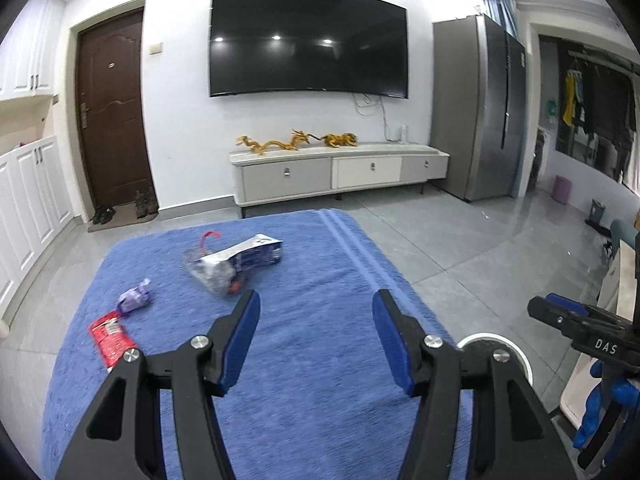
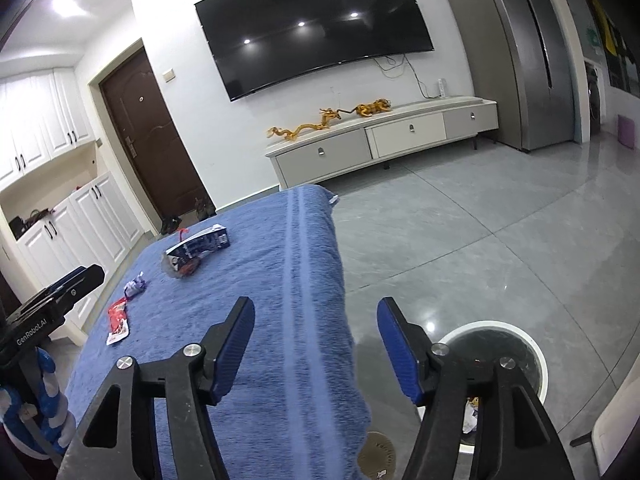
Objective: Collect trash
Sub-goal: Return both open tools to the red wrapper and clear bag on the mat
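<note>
Trash lies on a table covered by a blue towel point(image 1: 312, 320): a blue-and-white carton point(image 1: 252, 256) resting on a crushed clear plastic bottle point(image 1: 212, 274), a small purple wrapper point(image 1: 134, 300) and a red packet point(image 1: 110, 336). The same items show in the right wrist view: carton point(image 2: 200, 245), purple wrapper point(image 2: 135, 285), red packet point(image 2: 119, 320). My left gripper point(image 1: 316, 304) is open and empty above the towel, near the bottle. My right gripper point(image 2: 316, 308) is open and empty over the towel's right edge. A white-rimmed bin point(image 2: 536, 364) lined with a dark bag stands on the floor below it, holding some scraps.
Grey tiled floor point(image 2: 480, 220) lies to the right of the table. A TV stand point(image 1: 340, 168) with gold dragon figures stands by the far wall under a large TV point(image 1: 308, 40). A fridge point(image 1: 480, 108) is at the right, a brown door point(image 1: 112, 112) and white cabinets at the left.
</note>
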The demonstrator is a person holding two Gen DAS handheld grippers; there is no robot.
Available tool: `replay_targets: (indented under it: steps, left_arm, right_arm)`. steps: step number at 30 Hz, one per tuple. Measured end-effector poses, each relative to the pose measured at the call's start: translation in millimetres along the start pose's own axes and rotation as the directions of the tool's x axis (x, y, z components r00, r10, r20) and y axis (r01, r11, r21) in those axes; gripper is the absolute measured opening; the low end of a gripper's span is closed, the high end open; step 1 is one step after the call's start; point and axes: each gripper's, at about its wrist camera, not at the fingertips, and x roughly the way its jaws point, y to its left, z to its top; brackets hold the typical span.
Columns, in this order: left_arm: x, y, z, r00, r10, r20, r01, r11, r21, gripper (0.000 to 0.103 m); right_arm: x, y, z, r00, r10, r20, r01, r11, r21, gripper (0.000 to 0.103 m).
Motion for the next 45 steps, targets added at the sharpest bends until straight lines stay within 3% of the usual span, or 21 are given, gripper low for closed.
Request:
replay_targets:
  steps: [4,9,22,31,40,45]
  left_arm:
    - [-6.9,21.6,-8.7,1.000,0.011,-0.001,-0.011,0.999,-0.030,0.058]
    - [-15.8,54.3,-18.4,0.999,0.037,0.006,-0.036,0.996,-0.086,0.070]
    - [-13.3,118.9,-41.3,0.996,0.078,-0.039,-0.084,0.978,-0.193,0.071]
    - [4.3,154.9,-65.3,0.991,0.080,-0.105,-0.104,0.965,-0.241,0.071]
    - [31.0,225.8,-99.5,0.969,0.115,-0.219,-0.190,0.913,-0.360,0.077]
    - [46.0,254.9,-98.6,0.958,0.139,-0.250,-0.231,0.891,-0.390,0.077]
  right_arm:
    - [4.9,23.2,2.1,1.000,0.009,-0.010,-0.009,1.000,-0.027,0.066]
    - [13.2,49.4,3.0,0.999,0.032,-0.021,-0.033,0.998,-0.051,0.068]
    - [42.1,103.6,2.6,0.995,0.066,-0.080,-0.076,0.989,-0.124,0.070]
    - [64.8,118.7,-2.1,0.988,0.080,-0.134,-0.100,0.984,-0.149,0.070]
    - [107.2,130.5,-1.4,0.973,0.105,-0.206,-0.141,0.976,-0.166,0.070]
    - [136.8,149.4,3.8,0.960,0.142,-0.242,-0.192,0.961,-0.197,0.070]
